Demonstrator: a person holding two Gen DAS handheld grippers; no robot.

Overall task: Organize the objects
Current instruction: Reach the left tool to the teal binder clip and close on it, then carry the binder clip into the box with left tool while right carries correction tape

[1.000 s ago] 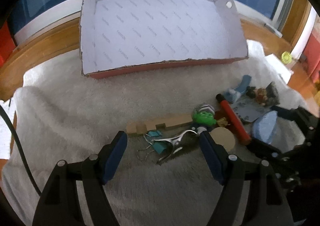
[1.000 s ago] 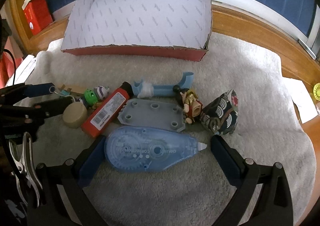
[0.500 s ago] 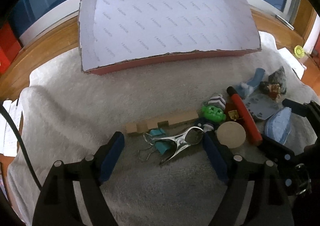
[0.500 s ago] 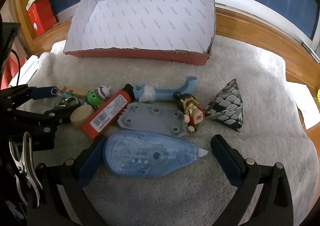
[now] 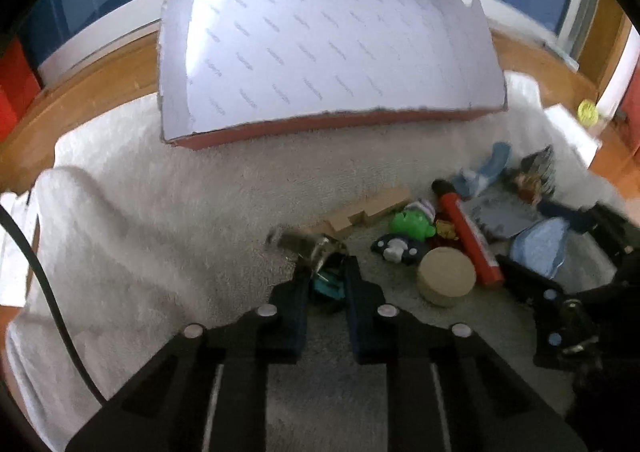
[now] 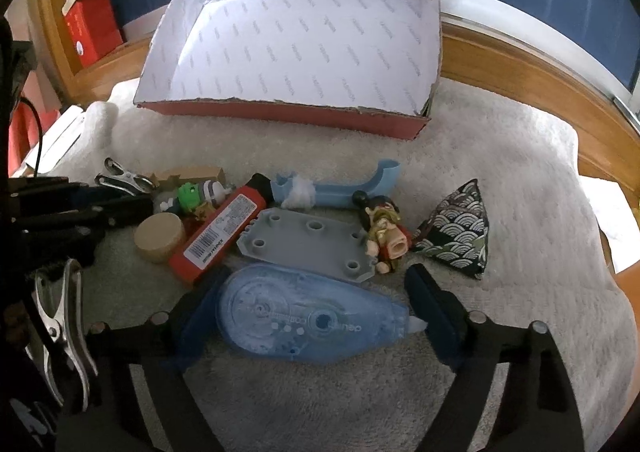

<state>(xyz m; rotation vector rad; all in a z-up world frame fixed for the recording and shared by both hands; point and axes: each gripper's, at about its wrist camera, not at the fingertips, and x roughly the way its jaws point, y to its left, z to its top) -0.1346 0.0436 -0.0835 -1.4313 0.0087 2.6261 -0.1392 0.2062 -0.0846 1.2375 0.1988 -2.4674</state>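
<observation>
An open red box [image 5: 328,48] with a white patterned lining lies on the white towel at the back; it also shows in the right wrist view [image 6: 300,40]. My left gripper [image 5: 327,272] is shut on the metal spring clip [image 5: 308,246], with a teal binder clip [image 5: 330,284] between the fingers too. The clip's jaws stick out to the left in the right wrist view [image 6: 124,178]. My right gripper [image 6: 312,304] is open around the blue correction tape dispenser [image 6: 308,322], which lies flat on the towel.
A pile lies on the towel: wooden block [image 5: 368,208], green toy head [image 5: 412,222], cork disc [image 5: 446,276], red marker [image 6: 220,236], grey plate [image 6: 308,244], light blue plastic piece [image 6: 340,188], pirate figure [image 6: 384,232], patterned triangular pouch [image 6: 460,232]. A wooden ledge [image 6: 520,72] runs behind.
My left gripper has closed on the metal clip and binder clip and swung them. My right gripper has moved closer around the correction tape, still open.
</observation>
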